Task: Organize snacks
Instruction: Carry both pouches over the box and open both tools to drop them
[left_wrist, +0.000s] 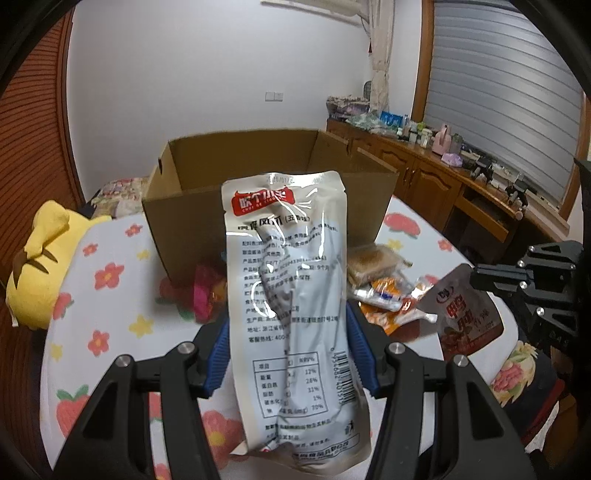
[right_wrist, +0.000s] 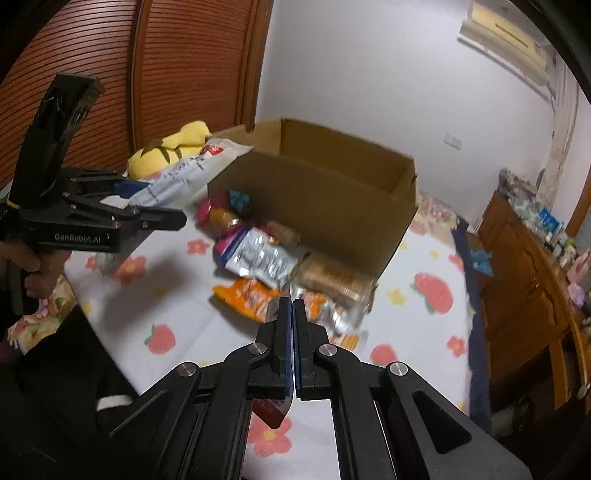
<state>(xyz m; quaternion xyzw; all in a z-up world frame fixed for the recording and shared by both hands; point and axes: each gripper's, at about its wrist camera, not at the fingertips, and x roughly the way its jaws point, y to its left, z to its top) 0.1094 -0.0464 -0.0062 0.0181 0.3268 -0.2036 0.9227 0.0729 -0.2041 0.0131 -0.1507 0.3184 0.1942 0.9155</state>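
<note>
Item 1, left gripper (left_wrist: 291, 332): raised above the bed, pointing downward toward the cardboard box (left_wrist: 258, 173); jaws part-open, blue pads (left_wrist: 218, 354) clamped on both long edges of a silver-white snack pouch (left_wrist: 291, 314), printed back facing the lens, pouch upright w/ top edge overlapping the box's near wall in view. A hand (right_wrist: 33, 266) grips the handle, seen in right wrist view. Item 2, right gripper (right_wrist: 291, 314): also raised, pointing downward, to the right of the box's near corner; jaws fully closed, pinching the top corner of a red-and-silver pouch (left_wrist: 465, 314), which hangs below the fingers. Item 3, cardboard box: open top, flaps up, interior appears bare as far as visible, resting on the flower-print bedsheet (left_wrist: 110, 295). Item 4, loose snack pile (right_wrist: 266, 266): orange, silver, pink pkts plus a bread pack, against the box's near wall, some touching it. Item 5, yellow plush toy (left_wrist: 40, 266): left of box, apart from it. Clearance: air above the box rim open; sheet in front of box free except the pile; wooden cabinet (left_wrist: 436, 177) w/ clutter beyond the bed edge, right of box; louvred wooden door (right_wrist: 184, 66) behind-left.
</note>
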